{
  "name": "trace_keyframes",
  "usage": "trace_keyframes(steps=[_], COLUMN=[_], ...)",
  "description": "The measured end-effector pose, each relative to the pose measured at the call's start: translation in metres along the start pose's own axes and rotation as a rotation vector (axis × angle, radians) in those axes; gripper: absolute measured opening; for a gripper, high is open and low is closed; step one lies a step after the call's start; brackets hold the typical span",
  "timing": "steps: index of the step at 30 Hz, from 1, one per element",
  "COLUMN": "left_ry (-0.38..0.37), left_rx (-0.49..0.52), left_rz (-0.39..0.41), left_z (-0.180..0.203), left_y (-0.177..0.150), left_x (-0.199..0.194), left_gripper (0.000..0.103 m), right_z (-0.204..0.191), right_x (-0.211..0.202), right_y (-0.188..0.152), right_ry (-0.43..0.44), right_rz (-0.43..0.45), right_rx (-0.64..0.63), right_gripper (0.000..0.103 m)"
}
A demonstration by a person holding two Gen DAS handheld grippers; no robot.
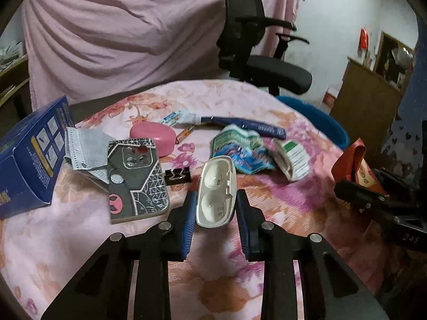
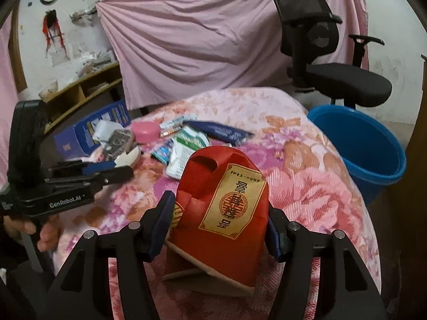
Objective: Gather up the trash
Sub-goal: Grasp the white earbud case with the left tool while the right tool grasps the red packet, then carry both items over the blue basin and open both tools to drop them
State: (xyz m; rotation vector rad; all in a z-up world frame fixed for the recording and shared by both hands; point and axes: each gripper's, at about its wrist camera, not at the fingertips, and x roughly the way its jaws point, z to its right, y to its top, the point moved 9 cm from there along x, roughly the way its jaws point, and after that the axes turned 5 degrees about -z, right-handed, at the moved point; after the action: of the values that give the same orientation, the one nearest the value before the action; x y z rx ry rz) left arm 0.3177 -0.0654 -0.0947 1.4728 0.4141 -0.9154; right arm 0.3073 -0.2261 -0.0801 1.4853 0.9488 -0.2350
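The left gripper (image 1: 216,208) is straddling a white plastic tray (image 1: 216,190) on the floral cloth (image 1: 267,101), seemingly pinching it. The right gripper (image 2: 218,218) is clamping a red carton (image 2: 221,202) beside the blue bin (image 2: 368,144).

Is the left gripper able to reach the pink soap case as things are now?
Probably not directly: the left gripper already has the white plastic tray between its fingers, and the pink soap case lies farther back, beyond the phone case.

I see a glossy white plastic tray (image 1: 216,189) on soft woven floral cloth (image 1: 240,98). My red box (image 2: 226,208) looks like matt paper card.
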Motion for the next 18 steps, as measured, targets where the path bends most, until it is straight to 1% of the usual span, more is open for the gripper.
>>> trace_keyframes(steps=[2, 5, 8, 10, 15, 18], left_ry=[-0.003, 0.005, 0.008, 0.020, 0.029, 0.011], left_rx=[-0.014, -0.026, -0.029, -0.007, 0.056, 0.088], left_rz=[0.040, 0.142, 0.248, 0.335, 0.516, 0.588], left_z=[0.004, 0.013, 0.025, 0.037, 0.069, 0.091], left_y=[0.006, 0.025, 0.052, 0.076, 0.129, 0.160], left_x=[-0.006, -0.022, -0.039, -0.052, -0.075, -0.077], left_gripper=[0.025, 0.025, 0.025, 0.025, 0.025, 0.025], right_z=[0.000, 0.003, 0.009, 0.014, 0.037, 0.056], right_x=[-0.009, -0.025, -0.046, -0.059, -0.095, -0.109], right_y=[0.008, 0.027, 0.060, 0.082, 0.137, 0.158], right_ry=[0.004, -0.001, -0.024, -0.038, -0.079, -0.116], right_rz=[0.041, 0.116, 0.221, 0.286, 0.473, 0.552], right_rx=[0.001, -0.007, -0.037, -0.052, -0.069, -0.070], right_gripper=[0.059, 0.059, 0.059, 0.059, 0.059, 0.059])
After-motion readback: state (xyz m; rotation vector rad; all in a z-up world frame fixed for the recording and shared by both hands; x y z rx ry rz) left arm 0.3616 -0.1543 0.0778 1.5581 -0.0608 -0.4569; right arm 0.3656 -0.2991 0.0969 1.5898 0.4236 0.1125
